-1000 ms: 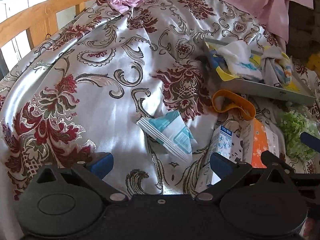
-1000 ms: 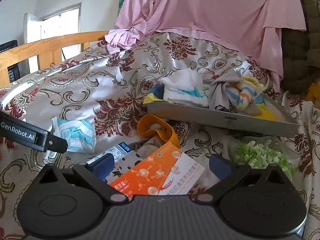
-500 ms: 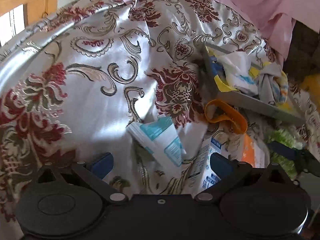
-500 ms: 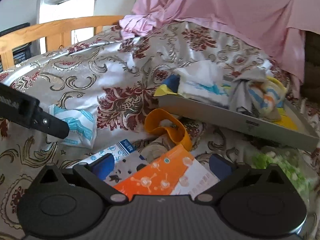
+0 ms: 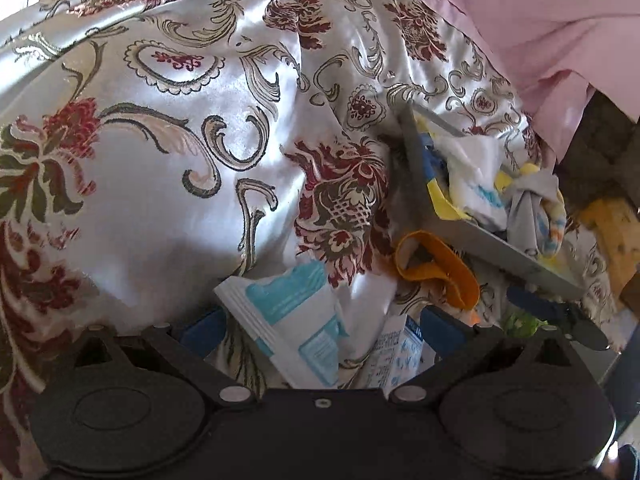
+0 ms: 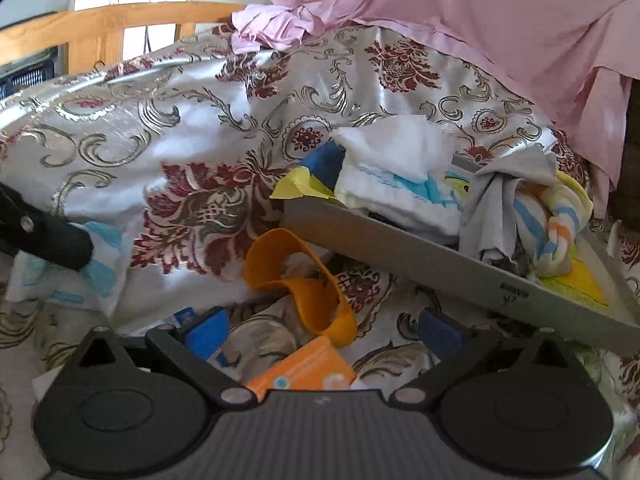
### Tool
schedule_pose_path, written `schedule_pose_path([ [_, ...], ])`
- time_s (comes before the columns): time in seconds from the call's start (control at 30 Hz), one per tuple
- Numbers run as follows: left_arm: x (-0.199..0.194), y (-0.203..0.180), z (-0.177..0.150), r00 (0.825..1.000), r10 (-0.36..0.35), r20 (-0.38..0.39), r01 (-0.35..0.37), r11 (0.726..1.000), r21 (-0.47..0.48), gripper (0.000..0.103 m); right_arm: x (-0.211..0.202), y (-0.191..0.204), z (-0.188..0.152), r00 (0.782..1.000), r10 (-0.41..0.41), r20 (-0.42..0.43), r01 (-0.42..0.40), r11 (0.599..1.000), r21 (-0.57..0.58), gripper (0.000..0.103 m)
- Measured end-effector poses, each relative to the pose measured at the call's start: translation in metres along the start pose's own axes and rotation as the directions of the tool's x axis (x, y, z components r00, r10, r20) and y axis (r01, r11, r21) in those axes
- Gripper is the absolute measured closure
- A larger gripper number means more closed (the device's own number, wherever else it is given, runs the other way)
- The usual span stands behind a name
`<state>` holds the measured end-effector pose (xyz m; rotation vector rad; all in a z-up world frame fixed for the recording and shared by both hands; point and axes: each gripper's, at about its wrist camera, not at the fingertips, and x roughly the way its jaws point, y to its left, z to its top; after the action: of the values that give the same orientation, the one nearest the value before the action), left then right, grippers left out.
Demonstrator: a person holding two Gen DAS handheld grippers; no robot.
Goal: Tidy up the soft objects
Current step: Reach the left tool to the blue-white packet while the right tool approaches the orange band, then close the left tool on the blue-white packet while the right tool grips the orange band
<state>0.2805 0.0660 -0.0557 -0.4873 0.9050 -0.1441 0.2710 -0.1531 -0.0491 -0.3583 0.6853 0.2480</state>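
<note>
— On the bed, over the brocade cover (image 5: 168, 168): left claw (image 5: 320, 330) spread wide, holding nothing. A white-and-teal packet (image 5: 288, 320) lies between its fingers, untouched as far as I can tell.

— Right claw (image 6: 322, 330)?

— Also wide open, empty. An orange band (image 6: 300, 280) lies looped just ahead of it, an orange-and-white pack (image 6: 308, 368) below between the fingers.

— Soft things?

— Grey tray (image 6: 400, 252) tilted on the cover, to the right. Inside: white cloth (image 6: 396, 168), a knotted grey-and-striped cloth (image 6: 524, 208), yellow sheet underneath. Pink fabric (image 6: 460, 20) heaped behind.
</note>
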Motion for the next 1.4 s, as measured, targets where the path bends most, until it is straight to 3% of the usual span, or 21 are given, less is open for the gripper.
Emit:
schedule_pose_path([
  [0.3,0.011,-0.004,0.003,0.998,-0.068,0.002,0.068,0.997,0.03,0.007,0.025,-0.002,0.008,0.998,-0.015,-0.057,0.013,0.999,-0.046,0.001],
  [0.4,0.015,-0.006,0.001,0.998,-0.061,0.01,0.06,0.996,0.071,0.011,0.032,0.0,0.01,0.998,-0.026,-0.063,0.021,0.997,-0.072,0.003],
  [0.6,0.024,-0.003,-0.001,0.999,-0.05,-0.009,0.051,0.994,0.097,0.033,0.043,0.002,0.013,0.996,-0.004,-0.085,-0.002,0.997,-0.077,0.015],
  [0.77,0.027,0.002,-0.002,0.999,-0.035,-0.024,0.037,0.996,0.084,0.059,0.045,0.0,0.015,0.996,0.021,-0.09,-0.026,0.998,-0.053,0.03],
  [1.0,0.025,0.003,-0.002,0.999,-0.036,-0.012,0.037,0.996,0.08,0.06,0.044,0.0,0.013,0.996,0.017,-0.09,-0.021,0.999,-0.042,0.069],
  [1.2,0.02,0.002,-0.004,0.999,-0.05,0.02,0.048,0.995,0.085,0.06,0.037,-0.001,0.014,0.998,-0.012,-0.06,0.011,1.0,-0.029,0.082],
  [1.4,0.011,-0.005,-0.004,0.994,-0.085,0.068,0.076,0.99,0.117,0.06,0.028,0.001,0.016,0.999,-0.017,-0.04,0.016,0.999,-0.031,0.084],
])
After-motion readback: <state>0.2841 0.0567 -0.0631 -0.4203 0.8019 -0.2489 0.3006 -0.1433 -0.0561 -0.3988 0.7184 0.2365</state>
